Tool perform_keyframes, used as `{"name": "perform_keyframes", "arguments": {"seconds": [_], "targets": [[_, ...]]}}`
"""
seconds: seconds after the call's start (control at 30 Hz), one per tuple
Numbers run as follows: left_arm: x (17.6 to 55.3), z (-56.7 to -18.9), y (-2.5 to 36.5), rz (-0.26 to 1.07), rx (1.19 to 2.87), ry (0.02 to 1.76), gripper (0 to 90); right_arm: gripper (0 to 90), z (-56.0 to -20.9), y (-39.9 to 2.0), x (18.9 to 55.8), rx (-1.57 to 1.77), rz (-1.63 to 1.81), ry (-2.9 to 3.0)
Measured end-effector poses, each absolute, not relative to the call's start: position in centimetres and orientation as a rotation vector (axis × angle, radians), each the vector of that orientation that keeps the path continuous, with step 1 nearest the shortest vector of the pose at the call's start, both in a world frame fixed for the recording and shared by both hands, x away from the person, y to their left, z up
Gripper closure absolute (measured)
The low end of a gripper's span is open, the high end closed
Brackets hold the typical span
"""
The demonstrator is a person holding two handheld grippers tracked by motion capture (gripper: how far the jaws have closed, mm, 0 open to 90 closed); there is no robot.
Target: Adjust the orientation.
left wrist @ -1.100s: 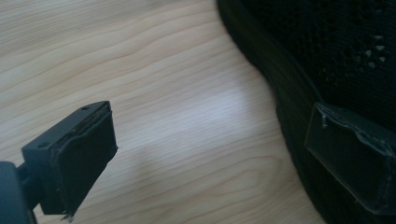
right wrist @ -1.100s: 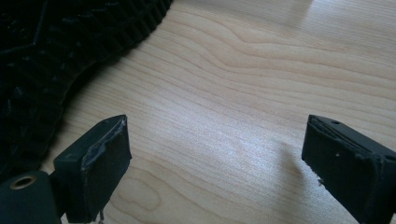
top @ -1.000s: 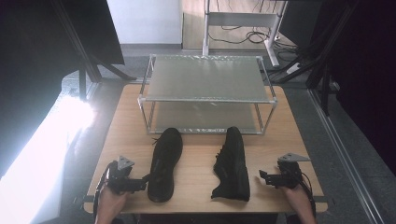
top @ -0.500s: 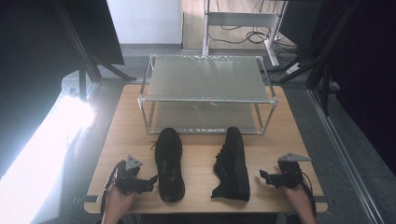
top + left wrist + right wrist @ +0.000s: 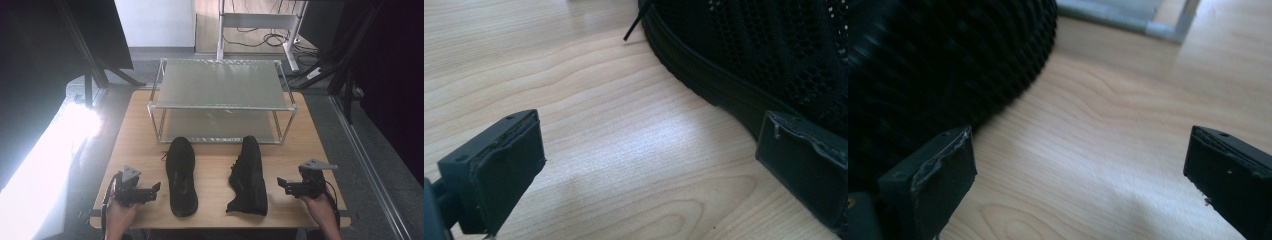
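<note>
Left shoe [image 5: 181,176] straightened, toe away.

We see a light wooden surface [image 5: 130,145] with a two-tier metal shelf rack [image 5: 220,82] at its far side, ahead of both grippers. Beyond the rack stands a white wall [image 5: 155,22] and a white desk frame [image 5: 257,22] with cables on a wooden floor. Dark panels [image 5: 60,45] flank both sides. Strong glare [image 5: 45,165] falls on the grey floor outside the left gripper.
</note>
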State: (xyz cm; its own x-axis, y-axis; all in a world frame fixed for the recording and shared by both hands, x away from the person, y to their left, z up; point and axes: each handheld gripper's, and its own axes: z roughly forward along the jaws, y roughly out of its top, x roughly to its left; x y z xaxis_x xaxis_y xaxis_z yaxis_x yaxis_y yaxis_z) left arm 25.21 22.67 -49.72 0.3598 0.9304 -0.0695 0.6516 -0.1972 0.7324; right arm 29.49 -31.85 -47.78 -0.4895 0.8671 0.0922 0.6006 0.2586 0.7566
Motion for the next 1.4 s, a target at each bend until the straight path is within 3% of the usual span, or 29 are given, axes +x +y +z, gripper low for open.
{"name": "perform_keyframes", "arguments": {"seconds": [0.47, 0.8, 1.4], "targets": [[25.2, -49.7, 22.6, 0.526, 1.967, 1.382, 0.0, 0.3, -43.9, -26.7, 30.8, 1.232, 1.154, 2.252], [25.3, -49.9, 22.5, 0.524, 1.993, 1.395, 0.0, 0.3, -45.0, -22.3, 32.0, 1.161, 1.083, 2.324], [25.4, -50.0, 22.5, 0.528, 2.005, 1.412, 0.0, 3.4, -44.5, -25.3, 31.2, 1.215, 1.079, 2.246]]}}
